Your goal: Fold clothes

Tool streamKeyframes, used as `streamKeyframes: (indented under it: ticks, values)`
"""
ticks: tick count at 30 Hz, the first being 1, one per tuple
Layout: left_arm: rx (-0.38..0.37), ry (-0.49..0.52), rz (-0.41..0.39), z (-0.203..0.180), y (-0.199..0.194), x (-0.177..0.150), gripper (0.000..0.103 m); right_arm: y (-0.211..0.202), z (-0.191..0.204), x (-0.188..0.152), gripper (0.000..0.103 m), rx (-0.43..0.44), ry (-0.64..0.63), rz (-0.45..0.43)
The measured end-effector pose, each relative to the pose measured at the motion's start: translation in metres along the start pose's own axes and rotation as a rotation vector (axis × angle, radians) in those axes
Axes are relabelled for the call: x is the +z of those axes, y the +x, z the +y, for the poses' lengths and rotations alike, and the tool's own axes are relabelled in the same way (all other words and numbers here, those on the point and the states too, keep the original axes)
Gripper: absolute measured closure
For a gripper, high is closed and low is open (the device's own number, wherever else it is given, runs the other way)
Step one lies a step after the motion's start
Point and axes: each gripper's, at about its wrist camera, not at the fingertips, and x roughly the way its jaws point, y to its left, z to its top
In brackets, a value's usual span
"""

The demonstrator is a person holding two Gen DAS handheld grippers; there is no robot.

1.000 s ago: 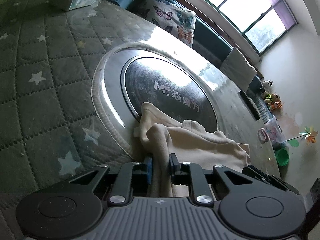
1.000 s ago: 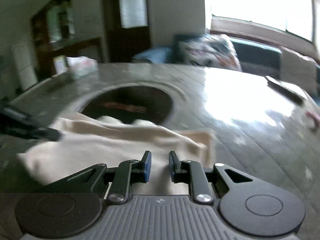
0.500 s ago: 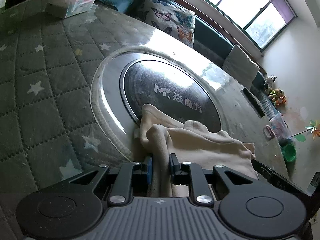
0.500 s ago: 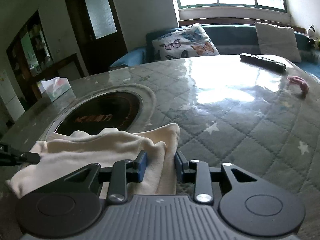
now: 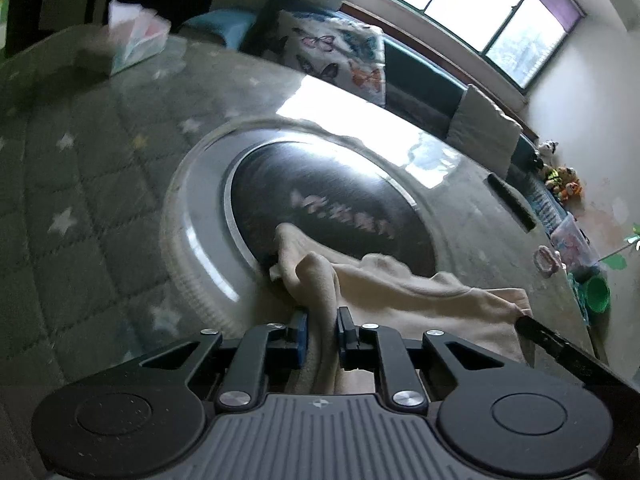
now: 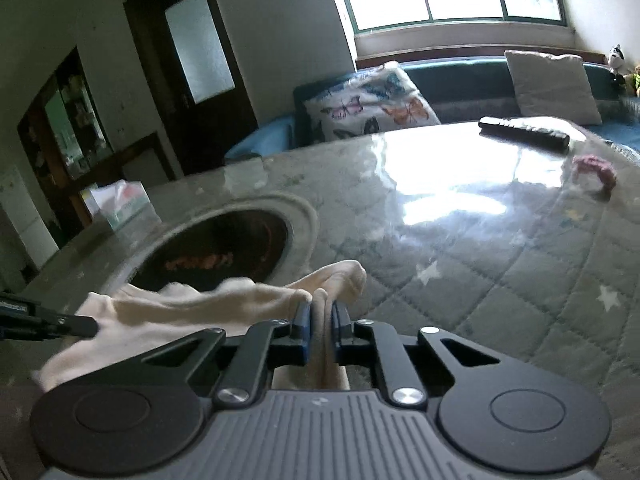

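A cream garment lies bunched on the round table, partly over the dark round hotplate. My left gripper is shut on a fold at the garment's left end. My right gripper is shut on a fold at its right end; the garment stretches left from it. The right gripper's finger shows at the garment's far corner in the left wrist view. The left gripper's finger shows at the left in the right wrist view.
The table has a grey quilted star cover under glass. A tissue box stands at the far left edge. A remote and a pink item lie at the far right. A sofa with cushions is behind.
My right gripper has closed on the garment's right end, which it was open around half a second ago. Both views have shifted and blurred slightly; the left gripper keeps its hold.
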Motion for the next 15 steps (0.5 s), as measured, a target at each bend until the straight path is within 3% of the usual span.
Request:
streamKeyframes:
  ticks: [7,15]
  values:
    - [-0.073,0.087,-0.003,-0.059,0.017,0.014,0.089,-0.047,-0.021,0.017,0.094,-0.066,-0.010,-0.090]
    - [-0.161,0.186,0.032,-0.138,0.064,0.024,0.089,-0.079,-0.074,0.035,0.094,-0.222,0.022,-0.140]
